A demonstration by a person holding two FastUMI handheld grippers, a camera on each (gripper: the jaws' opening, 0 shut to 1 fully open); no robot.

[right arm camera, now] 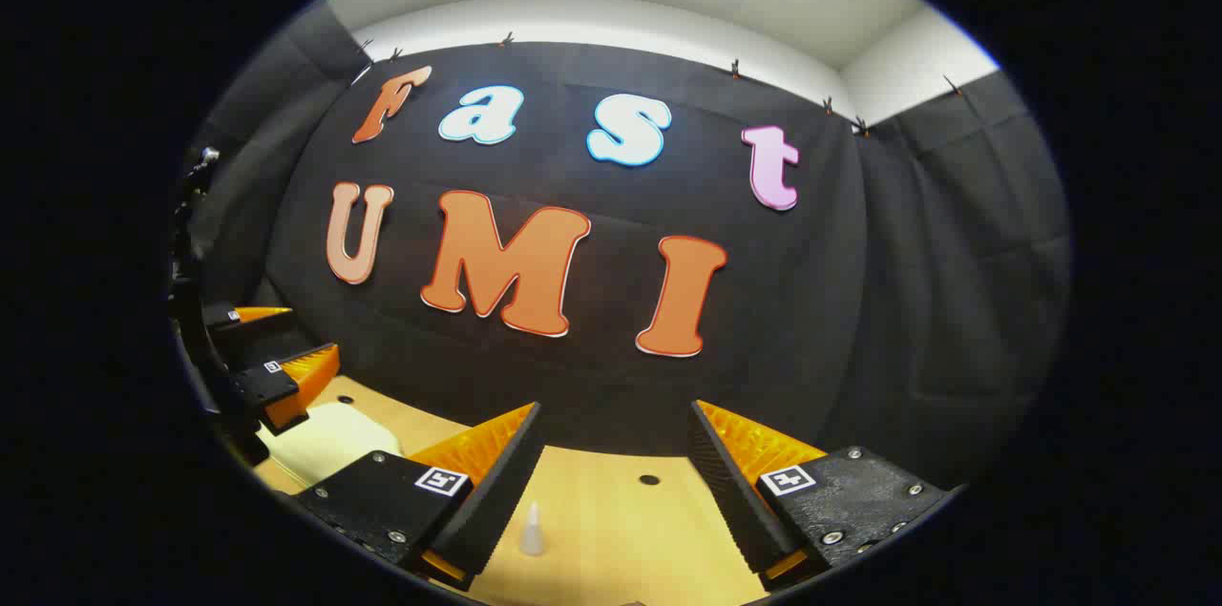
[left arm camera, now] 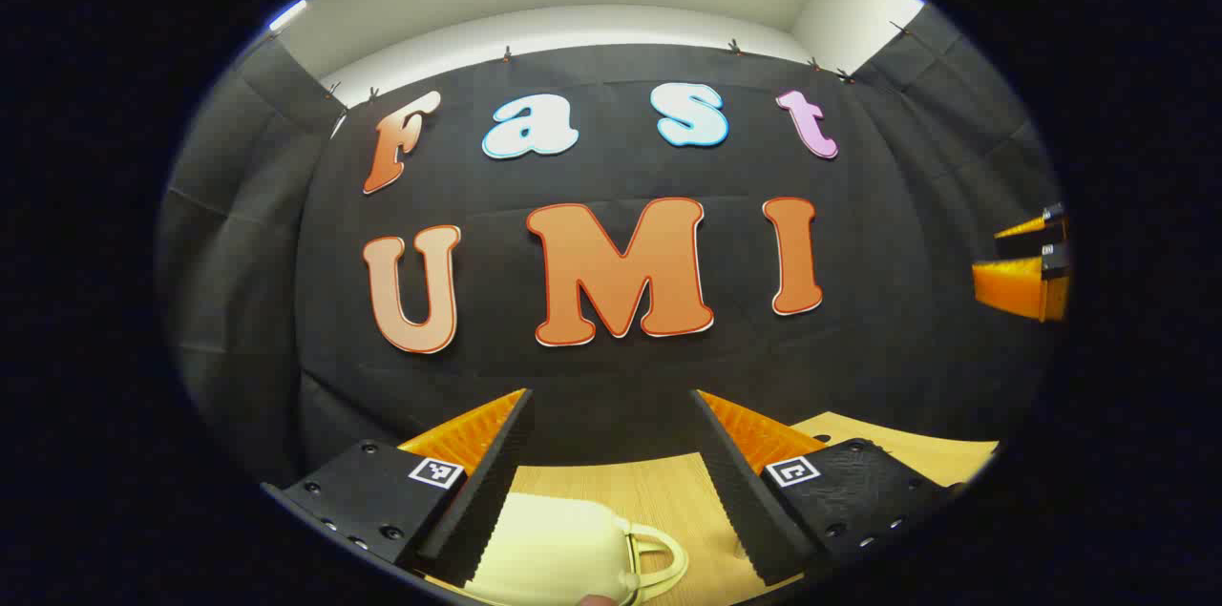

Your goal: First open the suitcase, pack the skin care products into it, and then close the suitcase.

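In the left gripper view, the cream suitcase (left arm camera: 558, 553) with its handle (left arm camera: 659, 563) lies on the counter (left arm camera: 659, 491) under the gap between the left gripper (left arm camera: 611, 415) fingers. In the right gripper view, a small pointed white cap (right arm camera: 532, 530) stands between the right gripper (right arm camera: 616, 425) fingers; bare counter extends beyond it to the booth wall (right arm camera: 859, 320).

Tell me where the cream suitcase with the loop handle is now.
The cream suitcase lies on the wooden table, low in the left gripper view, between the left gripper fingers.

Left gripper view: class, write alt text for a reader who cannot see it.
The left gripper hangs open above a cream-coloured suitcase with a looped handle lying on a light wooden table. The right gripper shows at the right edge.
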